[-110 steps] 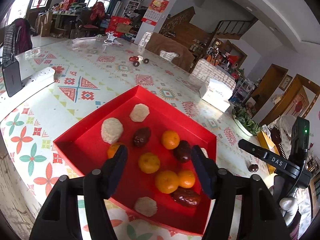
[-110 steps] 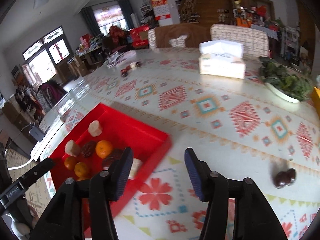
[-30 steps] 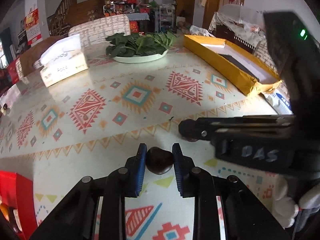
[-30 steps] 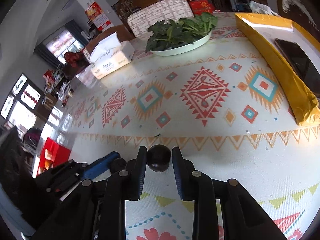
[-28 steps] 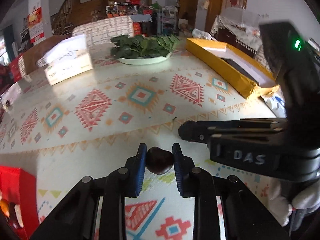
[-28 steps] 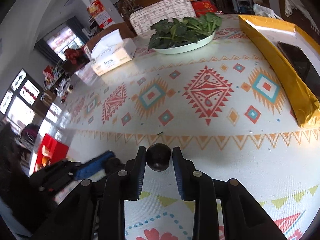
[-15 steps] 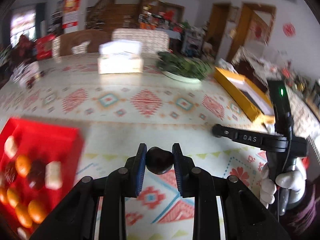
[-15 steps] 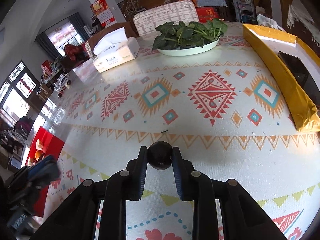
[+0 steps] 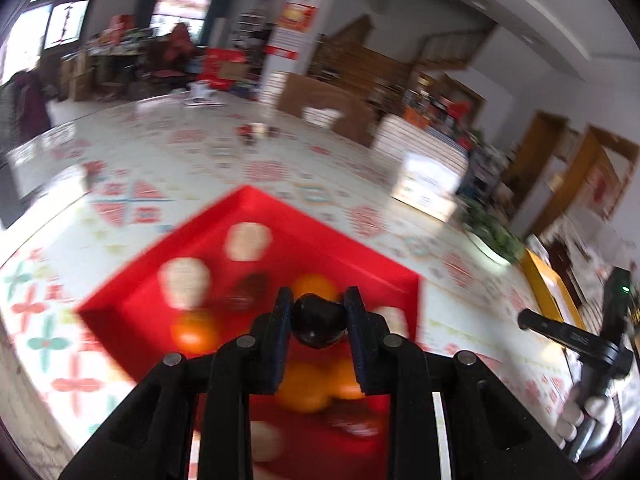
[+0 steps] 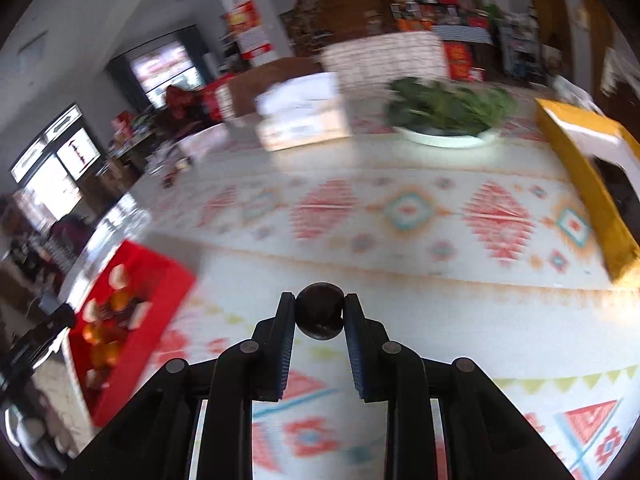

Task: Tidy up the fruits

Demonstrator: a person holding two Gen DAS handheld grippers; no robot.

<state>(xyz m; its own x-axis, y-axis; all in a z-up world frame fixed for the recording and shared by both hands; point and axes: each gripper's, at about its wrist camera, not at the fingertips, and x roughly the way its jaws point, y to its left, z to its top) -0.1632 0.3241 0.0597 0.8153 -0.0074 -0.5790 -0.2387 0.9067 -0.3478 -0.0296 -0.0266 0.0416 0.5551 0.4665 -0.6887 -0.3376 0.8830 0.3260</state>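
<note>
My left gripper (image 9: 318, 312) is shut on a dark round fruit (image 9: 316, 322) and holds it above the red tray (image 9: 132, 300). The tray holds several oranges (image 9: 194, 330), pale round cakes (image 9: 248, 240) and dark fruits; the view is blurred. My right gripper (image 10: 319, 312) is shut on another dark round fruit (image 10: 320, 318) above the patterned table, well right of the red tray (image 10: 160, 284). The right gripper also shows in the left wrist view (image 9: 576, 340) at the far right.
A tissue box (image 10: 304, 120), a plate of green leaves (image 10: 444, 112) and a yellow box (image 10: 588, 176) stand on the far side of the table. A few small dark fruits (image 9: 256, 132) lie far back on the patterned table.
My left gripper has swung left with its dark fruit from over the bare table to above the red tray. My right gripper has turned left with its fruit; the tray is now nearer.
</note>
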